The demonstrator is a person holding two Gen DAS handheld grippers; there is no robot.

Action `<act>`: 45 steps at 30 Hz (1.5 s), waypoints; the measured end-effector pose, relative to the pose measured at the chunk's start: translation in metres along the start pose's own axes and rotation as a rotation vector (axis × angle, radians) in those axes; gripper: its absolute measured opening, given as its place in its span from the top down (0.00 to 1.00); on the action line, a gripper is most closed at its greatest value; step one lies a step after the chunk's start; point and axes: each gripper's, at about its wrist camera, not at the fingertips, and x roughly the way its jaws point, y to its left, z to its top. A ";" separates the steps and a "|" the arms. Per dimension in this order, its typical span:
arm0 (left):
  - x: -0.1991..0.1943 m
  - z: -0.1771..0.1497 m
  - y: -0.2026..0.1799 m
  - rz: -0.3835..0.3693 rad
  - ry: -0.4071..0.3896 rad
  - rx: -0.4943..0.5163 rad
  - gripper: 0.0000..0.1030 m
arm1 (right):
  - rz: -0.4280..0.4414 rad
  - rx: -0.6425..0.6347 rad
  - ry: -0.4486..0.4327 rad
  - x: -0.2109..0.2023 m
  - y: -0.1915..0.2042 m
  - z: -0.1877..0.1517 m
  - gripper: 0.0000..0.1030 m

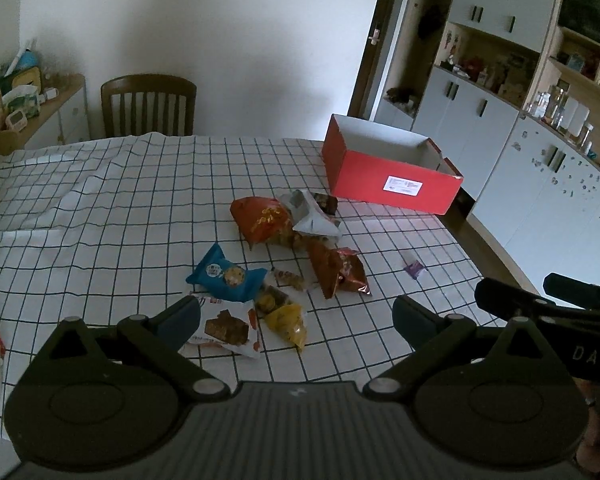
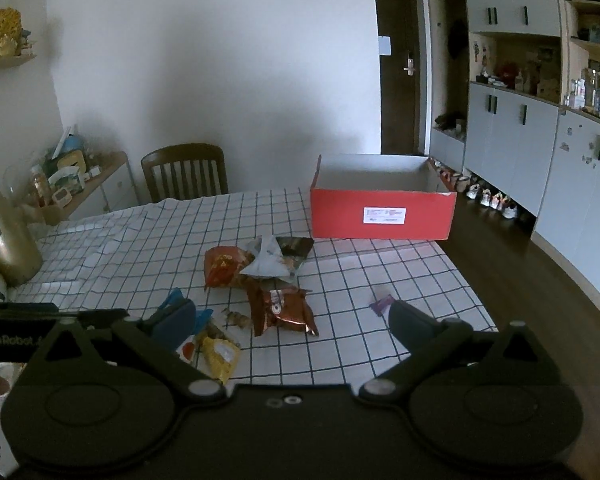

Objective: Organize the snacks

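A: Starting at the left, what lies on the table [image 1: 100,208]?

B: A grid-patterned cloth covers it. Near the front edge sits the snack pile: a blue packet [image 1: 224,274], then a white packet with a brown cake picture [image 1: 228,326] just in front of it, and a yellow packet [image 1: 288,322] to its right.

A: And further along?

B: Toward the middle, an orange bag [image 1: 262,220] touches a grey-white bag [image 1: 314,222], with a shiny red-brown bag [image 1: 338,270] just in front of them. A small purple wrapper [image 1: 414,267] lies apart, near the right edge.

A: The box?

B: A red box [image 1: 392,176], open-topped and white inside, stands at the far right corner, just behind the pile.

A: The claws?

B: The left gripper [image 1: 296,322] is spread wide above the front edge, holding nothing. The right gripper [image 2: 290,320] is likewise spread wide and empty, with its left finger over the blue packet in that view.

A: Anything behind?

B: A wooden chair [image 1: 148,104] stands at the far edge.
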 end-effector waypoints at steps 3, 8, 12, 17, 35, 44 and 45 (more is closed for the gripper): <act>0.000 -0.001 0.001 -0.003 0.003 -0.004 0.00 | 0.002 -0.001 0.008 0.001 0.001 0.000 0.00; 0.000 -0.002 0.003 -0.002 0.008 -0.008 0.00 | 0.004 -0.009 0.004 0.000 0.003 0.000 0.01; 0.000 -0.001 0.004 -0.003 0.008 -0.009 0.00 | 0.010 -0.019 0.003 0.000 0.005 0.001 0.01; -0.001 -0.001 0.004 -0.005 0.007 -0.011 0.00 | 0.002 -0.010 0.007 -0.001 0.004 0.000 0.01; -0.003 0.001 0.006 -0.003 0.001 -0.013 0.00 | 0.012 -0.012 0.000 -0.002 0.005 0.002 0.02; -0.005 0.002 0.006 -0.009 -0.013 -0.015 0.00 | 0.021 -0.014 -0.001 -0.001 0.009 0.002 0.02; -0.005 0.002 0.006 -0.011 -0.016 -0.016 0.00 | 0.021 -0.014 -0.003 -0.002 0.009 0.003 0.02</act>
